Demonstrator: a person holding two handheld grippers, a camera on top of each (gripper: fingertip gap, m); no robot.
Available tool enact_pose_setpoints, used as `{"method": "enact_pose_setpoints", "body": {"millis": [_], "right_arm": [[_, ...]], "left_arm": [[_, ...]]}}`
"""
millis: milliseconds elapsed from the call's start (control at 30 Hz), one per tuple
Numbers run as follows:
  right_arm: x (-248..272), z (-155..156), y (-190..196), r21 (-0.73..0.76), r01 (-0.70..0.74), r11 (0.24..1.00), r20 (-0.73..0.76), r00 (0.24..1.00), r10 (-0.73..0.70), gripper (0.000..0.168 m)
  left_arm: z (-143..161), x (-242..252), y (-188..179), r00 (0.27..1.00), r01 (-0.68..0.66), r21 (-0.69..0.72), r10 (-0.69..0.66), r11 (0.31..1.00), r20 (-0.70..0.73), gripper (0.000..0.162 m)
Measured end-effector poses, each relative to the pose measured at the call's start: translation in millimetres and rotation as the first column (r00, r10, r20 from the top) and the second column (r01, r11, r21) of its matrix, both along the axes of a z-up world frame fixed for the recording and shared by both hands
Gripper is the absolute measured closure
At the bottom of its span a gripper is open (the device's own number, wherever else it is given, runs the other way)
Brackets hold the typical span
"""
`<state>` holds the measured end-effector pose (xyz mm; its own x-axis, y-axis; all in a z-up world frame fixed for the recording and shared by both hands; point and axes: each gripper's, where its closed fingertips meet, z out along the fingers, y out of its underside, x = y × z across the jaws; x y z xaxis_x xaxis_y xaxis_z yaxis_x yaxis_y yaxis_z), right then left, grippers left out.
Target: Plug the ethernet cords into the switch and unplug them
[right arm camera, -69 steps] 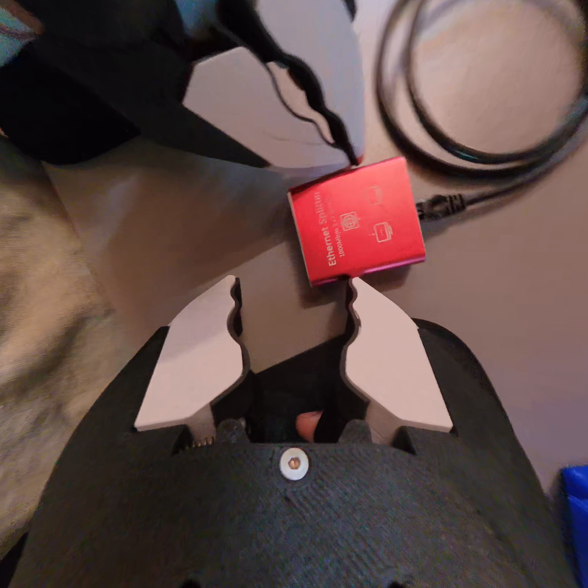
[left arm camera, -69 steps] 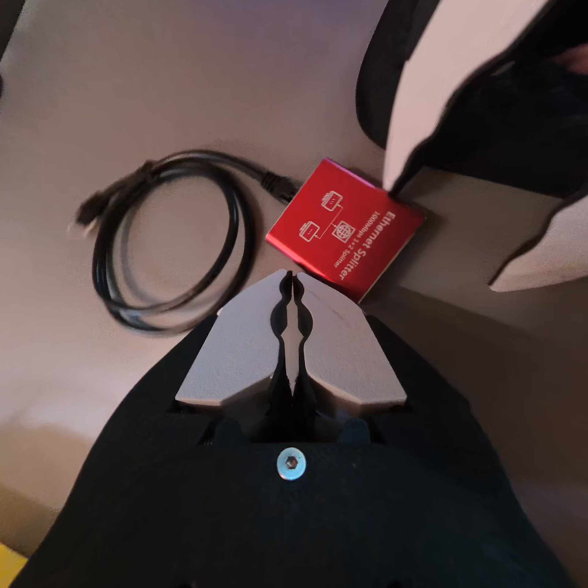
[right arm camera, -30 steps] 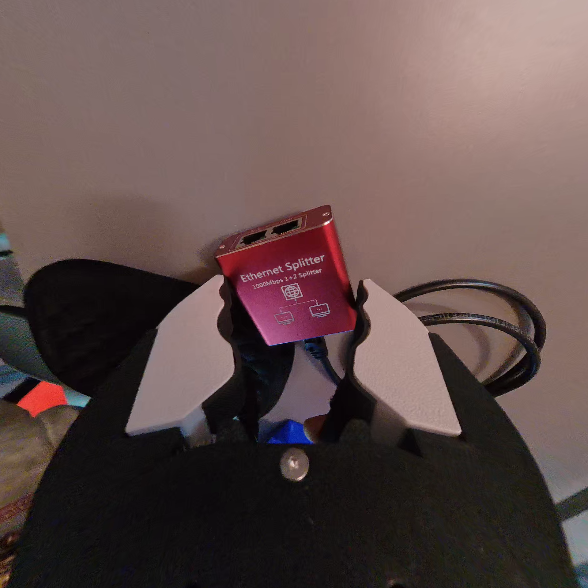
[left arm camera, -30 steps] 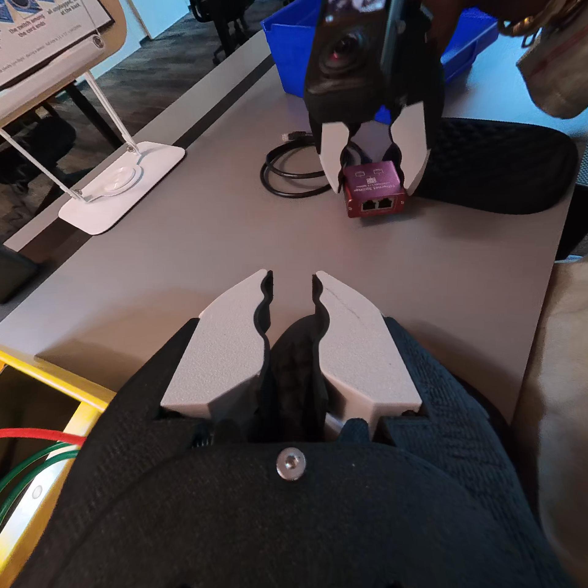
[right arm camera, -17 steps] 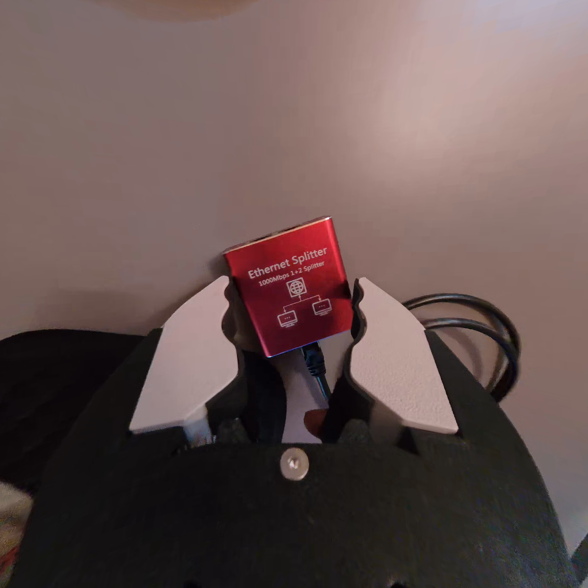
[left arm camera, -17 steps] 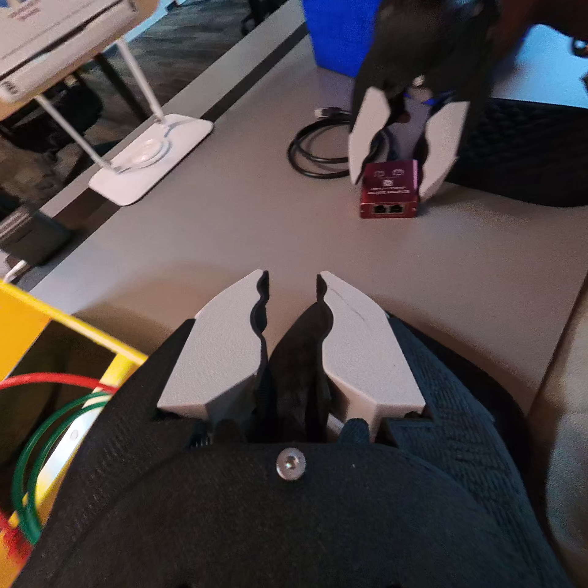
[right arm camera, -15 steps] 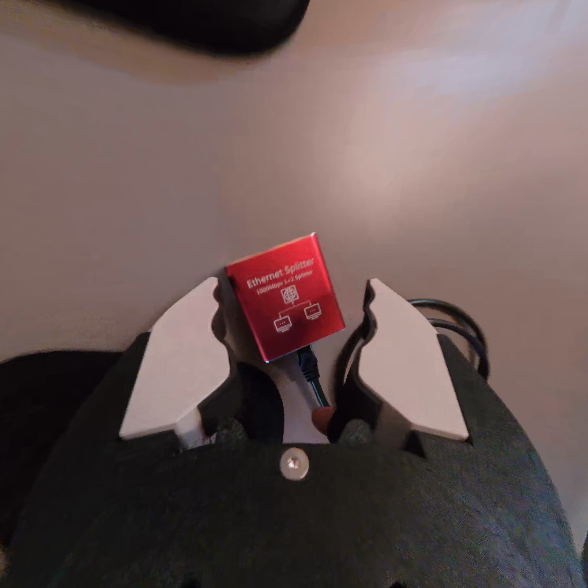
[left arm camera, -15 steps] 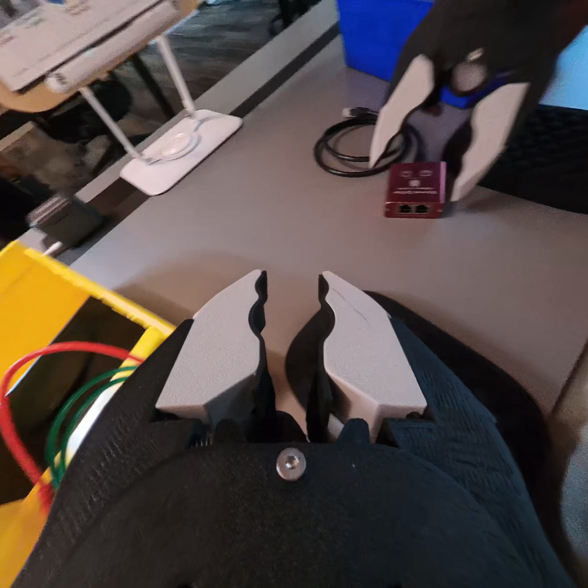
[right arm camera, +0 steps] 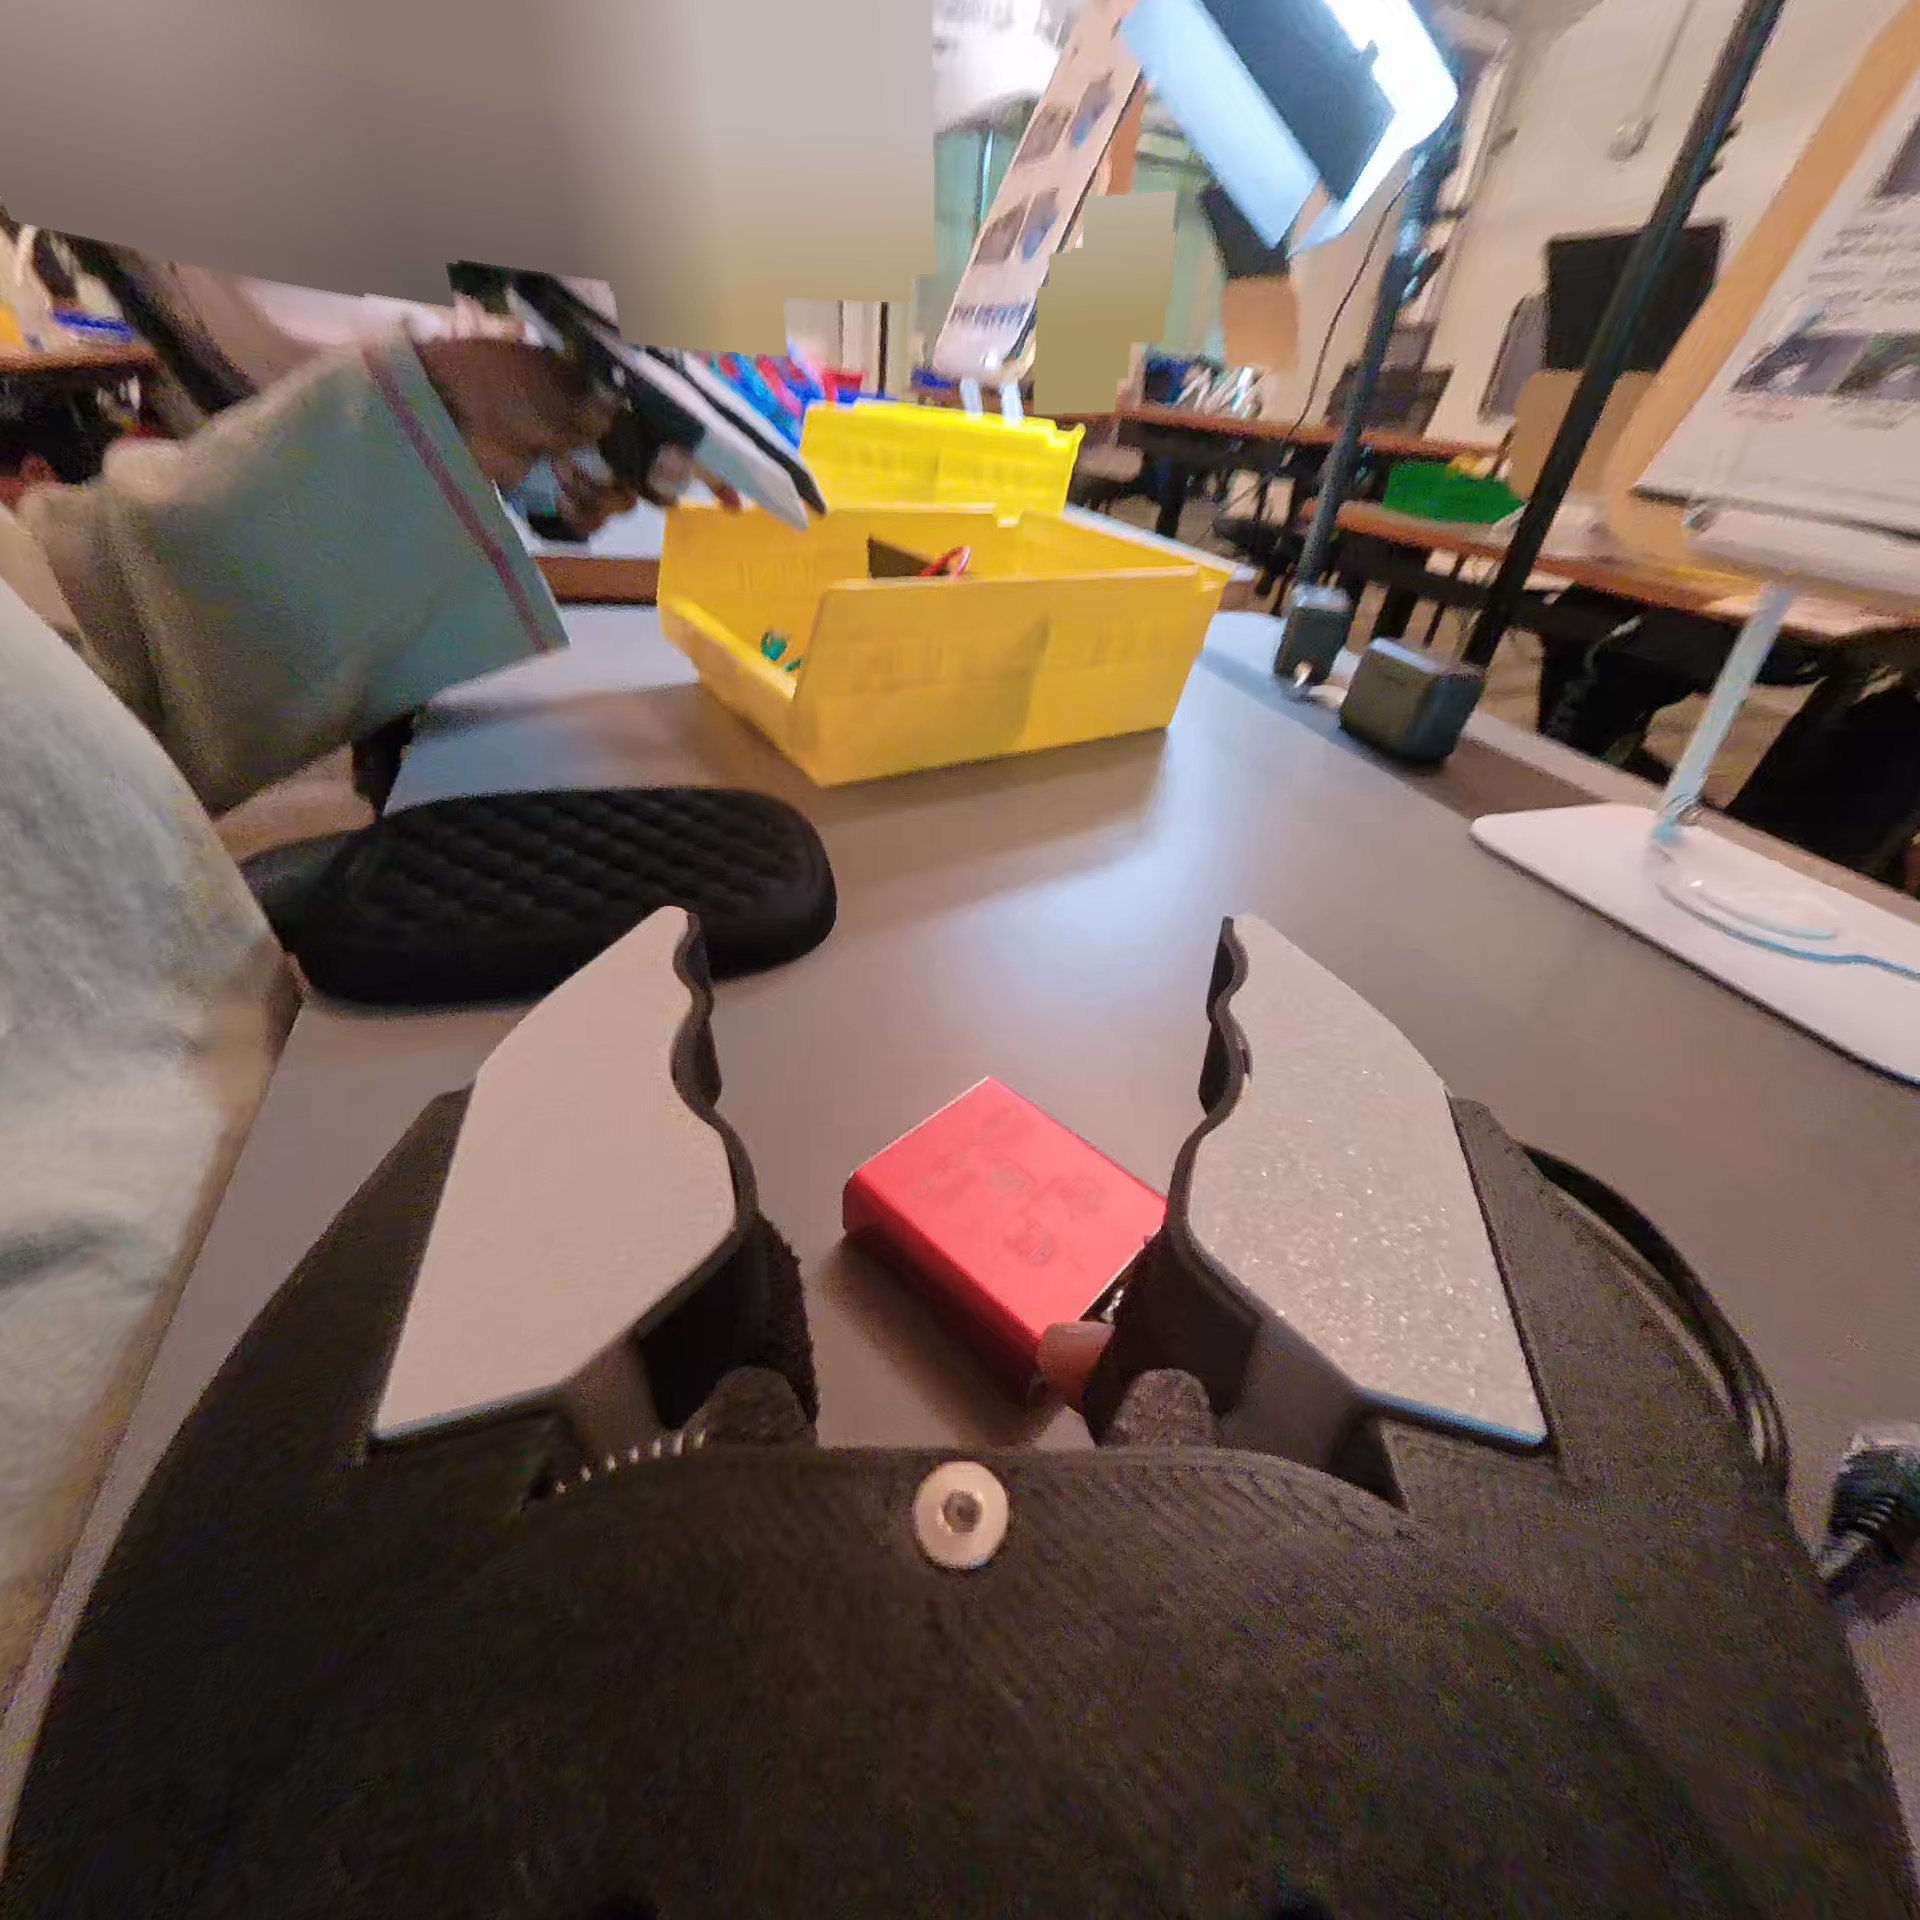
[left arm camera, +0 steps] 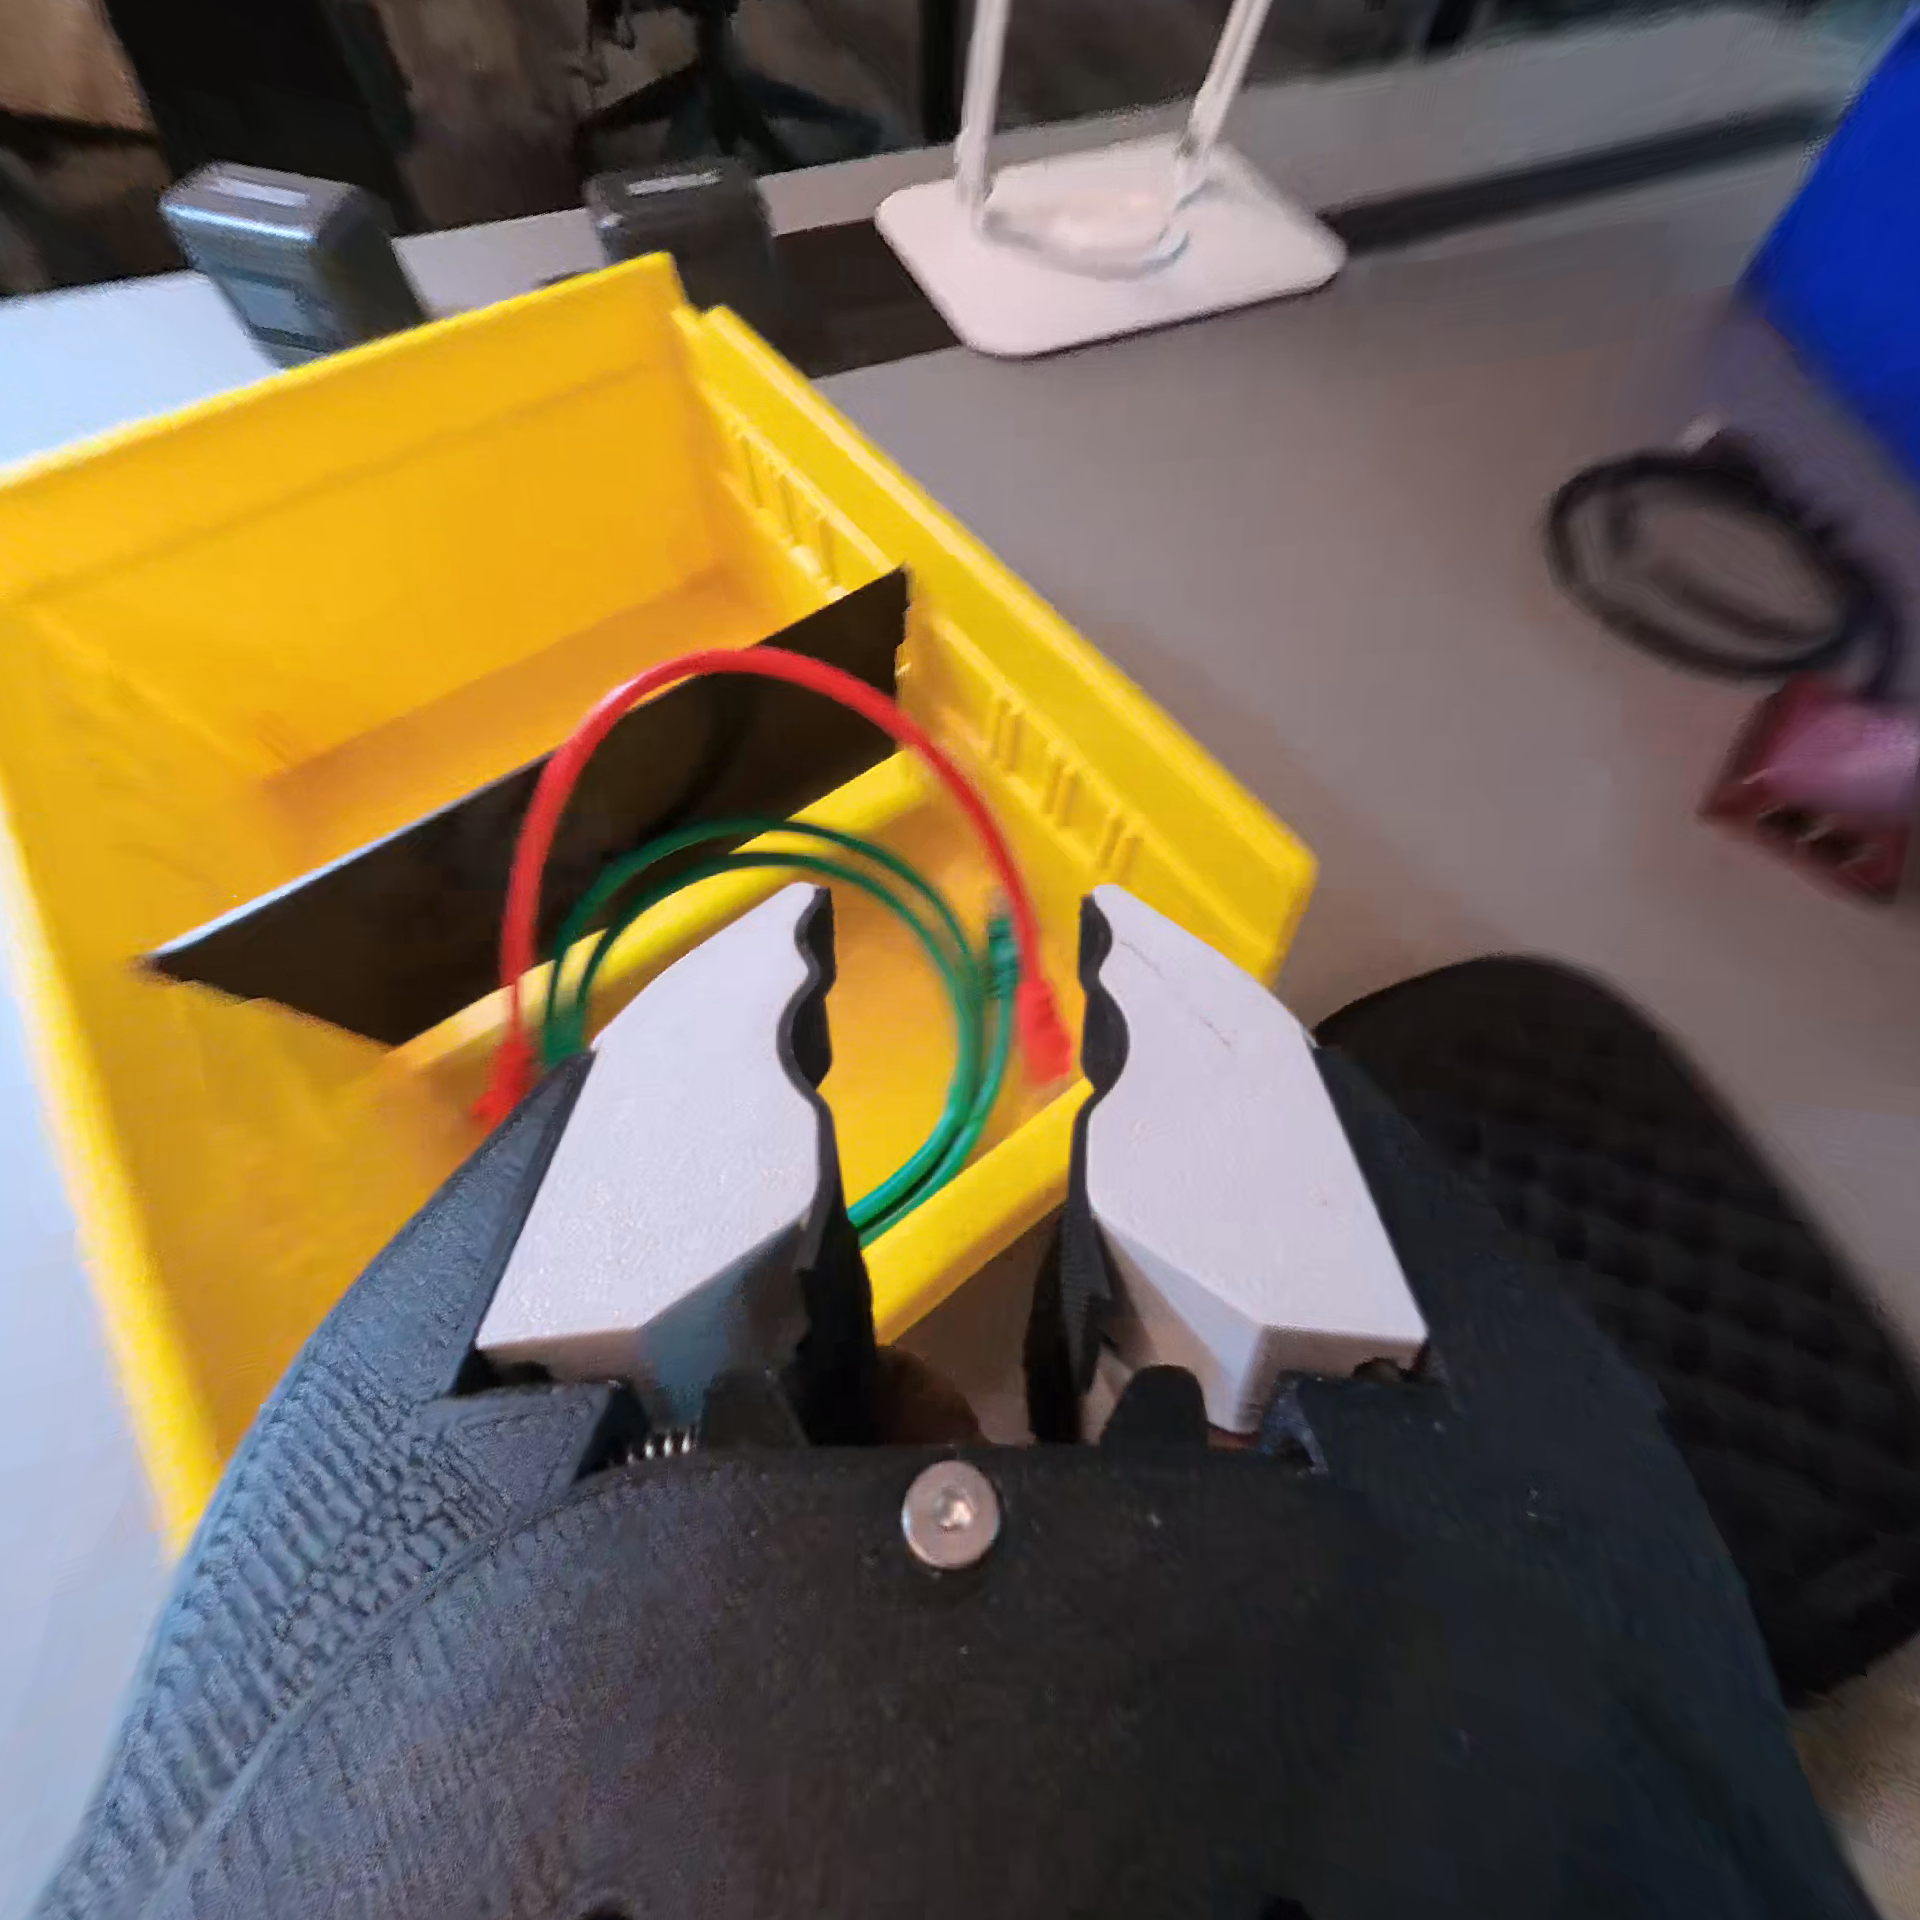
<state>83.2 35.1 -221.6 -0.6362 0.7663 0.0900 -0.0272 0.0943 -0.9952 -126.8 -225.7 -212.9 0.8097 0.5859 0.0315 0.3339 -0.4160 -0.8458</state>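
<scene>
Now the left gripper [left arm camera: 954, 909] has swung away from the red switch [right arm camera: 1003, 1231] to the yellow bin [left arm camera: 1049, 748], jaws apart above the red cord [left arm camera: 748, 675] and green cord [left arm camera: 966, 1029]; fetching a cord looks next. The right gripper [right arm camera: 961, 971] has let go, jaws wide, the switch lying flat on the grey surface [right arm camera: 1039, 883] between them. The bin's black divider [left arm camera: 520, 862] crowds the cords; open surface lies beyond.
</scene>
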Motion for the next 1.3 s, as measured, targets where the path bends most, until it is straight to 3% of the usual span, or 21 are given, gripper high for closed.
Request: {"method": "enact_pose_setpoints", "body": {"millis": [67, 200, 267, 300, 367, 467, 633, 833, 1000, 1167, 1233, 1300], "right_arm": [[3.9, 10.7, 6.5, -0.045, 0.011, 0.999, -0.058, 0.998, -0.013, 0.079], [8.7, 18.4, 15.1, -0.118, 0.013, 0.993, -0.103, 0.994, -0.025, 0.084], [8.4, 17.1, 14.2, -0.111, 0.012, 0.994, -0.099, 0.995, -0.023, 0.084], [7.6, 15.4, 13.0, -0.1, 0.013, 0.995, -0.092, 0.995, -0.023, 0.084], [6.1, 11.8, 10.5, -0.073, 0.016, 0.997, -0.08, 0.997, -0.022, 0.085], [6.5, 8.8, 6.9, -0.043, 0.008, 0.999, -0.077, 0.997, -0.012, 0.088], [7.3, 10.2, 7.9, -0.052, 0.009, 0.999, -0.086, 0.996, -0.013, 0.091], [7.0, 9.6, 7.2, -0.031, 0.023, 0.999, -0.095, 0.995, -0.026, 0.093], [4.1, 12.2, 0.7, 0.052, 0.057, 0.997, -0.126, 0.991, -0.05, 0.097], [6.5, 46.2, -27.8, 0.045, 0.059, 0.997, -0.233, 0.971, -0.047, 0.106], [8.9, 61.2, -45.0, 0.052, 0.048, 0.997, -0.28, 0.959, -0.032, 0.112], [9.4, 71.4, -61.6, 0.086, 0.042, 0.995, -0.307, 0.952, -0.014, 0.118]], "left_arm": [[-7.7, -5.5, 17.7, 0.999, -0.004, 0.039, 0.003, 0.999, 0.041, 0.112], [-35.7, -29.0, 28.9, 0.995, -0.088, -0.085, 0.091, 0.993, 0.029, 0.112], [-46.7, -29.7, 38.8, 0.995, -0.057, -0.085, 0.064, 0.995, 0.08, 0.125], [-49.7, -29.6, 41.8, 0.995, -0.04, -0.082, 0.047, 0.996, 0.086, 0.145], [-41.5, -31.7, 42.3, 0.997, -0.058, -0.027, 0.06, 0.998, 0.055, 0.152], [6.2, -30.3, 38.3, 0.994, -0.09, 0.208, 0.101, 0.974, -0.045, 0.156], [100.9, -1.5, 24.7, 0.966, 0.002, 0.592, 0.151, 0.806, -0.208, 0.157], [164.9, 60.1, 35.3, 0.964, 0.208, 0.808, 0.024, 0.551, -0.264, 0.157], [176.6, 87.8, 48.4, 0.98, 0.191, 0.913, -0.025, 0.359, -0.195, 0.157], [168.9, 121.6, 80.8, 0.964, 0.2, 0.951, -0.223, 0.237, -0.147, 0.157], [164.2, 135.0, 94.4, 0.945, 0.21, 0.956, -0.294, 0.207, -0.143, 0.157], [154.9, 142.8, 109.7, 0.94, 0.206, 0.952, -0.316, 0.228, -0.128, 0.157]]}}
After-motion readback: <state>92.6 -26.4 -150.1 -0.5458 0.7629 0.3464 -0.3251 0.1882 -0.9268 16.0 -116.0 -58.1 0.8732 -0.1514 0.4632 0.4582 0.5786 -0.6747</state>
